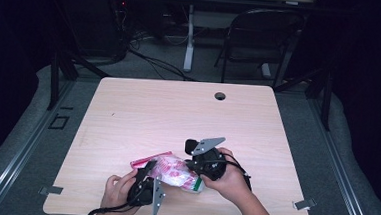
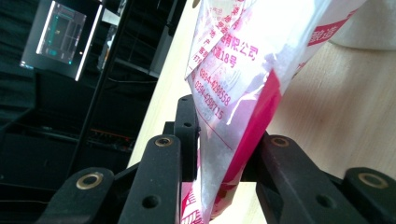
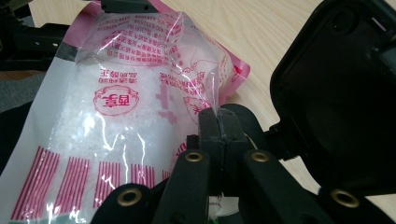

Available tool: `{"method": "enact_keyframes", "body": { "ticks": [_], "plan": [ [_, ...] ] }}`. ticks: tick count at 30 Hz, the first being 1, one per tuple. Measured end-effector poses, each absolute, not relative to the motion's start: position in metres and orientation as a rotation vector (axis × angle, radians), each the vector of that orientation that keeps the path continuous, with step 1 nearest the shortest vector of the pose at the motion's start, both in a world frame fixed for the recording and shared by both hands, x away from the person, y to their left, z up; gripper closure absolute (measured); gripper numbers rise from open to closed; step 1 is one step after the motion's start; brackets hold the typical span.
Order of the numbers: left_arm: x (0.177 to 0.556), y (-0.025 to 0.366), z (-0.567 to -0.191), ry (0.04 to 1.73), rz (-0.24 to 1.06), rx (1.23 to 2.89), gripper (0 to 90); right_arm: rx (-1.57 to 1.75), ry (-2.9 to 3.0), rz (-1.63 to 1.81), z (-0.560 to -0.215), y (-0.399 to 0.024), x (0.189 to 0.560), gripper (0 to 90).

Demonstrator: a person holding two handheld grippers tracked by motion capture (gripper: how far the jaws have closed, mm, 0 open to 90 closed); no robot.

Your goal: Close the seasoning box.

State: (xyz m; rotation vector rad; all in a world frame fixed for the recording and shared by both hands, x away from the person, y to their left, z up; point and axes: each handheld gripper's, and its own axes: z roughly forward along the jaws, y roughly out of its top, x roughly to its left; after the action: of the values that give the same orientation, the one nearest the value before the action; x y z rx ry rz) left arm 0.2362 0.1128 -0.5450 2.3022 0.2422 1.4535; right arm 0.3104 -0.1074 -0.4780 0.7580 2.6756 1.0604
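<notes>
My left gripper (image 1: pixel 147 171) pinches the pink end of the plastic bag (image 1: pixel 172 169); my right gripper (image 1: pixel 196 169) is clamped tight on its clear film. The bag hangs between them, just over the table's (image 1: pixel 178 112) near edge.

Bag (image 1: pixel 172 169) near the table's (image 1: pixel 178 112) front edge, between left gripper (image 1: pixel 146 177) and right gripper (image 1: pixel 197 168); chair (image 1: pixel 258 36) behind the table.

1 bag (image 1: pixel 172 170), 2 hand-held grippers, 1 table (image 1: pixel 178 112), 1 chair (image 1: pixel 255 34).
</notes>
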Motion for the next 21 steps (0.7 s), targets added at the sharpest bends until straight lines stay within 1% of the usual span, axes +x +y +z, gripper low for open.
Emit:
{"method": "enact_keyframes", "body": {
  "ticks": [2,7,15,18,21],
  "plan": [
    [0.2369,0.1131,-0.545,0.24,1.453,2.311,75.1,0.753,2.683,1.046,-0.4773,-0.107,0.311,90.0],
    [0.2388,0.1144,-0.5472,0.285,1.396,2.305,74.3,0.753,2.701,1.038,-0.4765,-0.105,0.3112,90.0],
    [0.2411,0.1153,-0.5515,0.326,1.321,2.316,74.4,0.756,2.736,1.015,-0.474,-0.1005,0.3136,90.0],
    [0.2417,0.1159,-0.5525,0.32,1.312,2.315,74.3,0.757,2.76,0.985,-0.4717,-0.0999,0.3152,90.0],
    [0.2427,0.1168,-0.5531,0.338,1.271,2.324,74.5,0.758,2.772,0.972,-0.4712,-0.099,0.3163,90.0]
  ]
}}
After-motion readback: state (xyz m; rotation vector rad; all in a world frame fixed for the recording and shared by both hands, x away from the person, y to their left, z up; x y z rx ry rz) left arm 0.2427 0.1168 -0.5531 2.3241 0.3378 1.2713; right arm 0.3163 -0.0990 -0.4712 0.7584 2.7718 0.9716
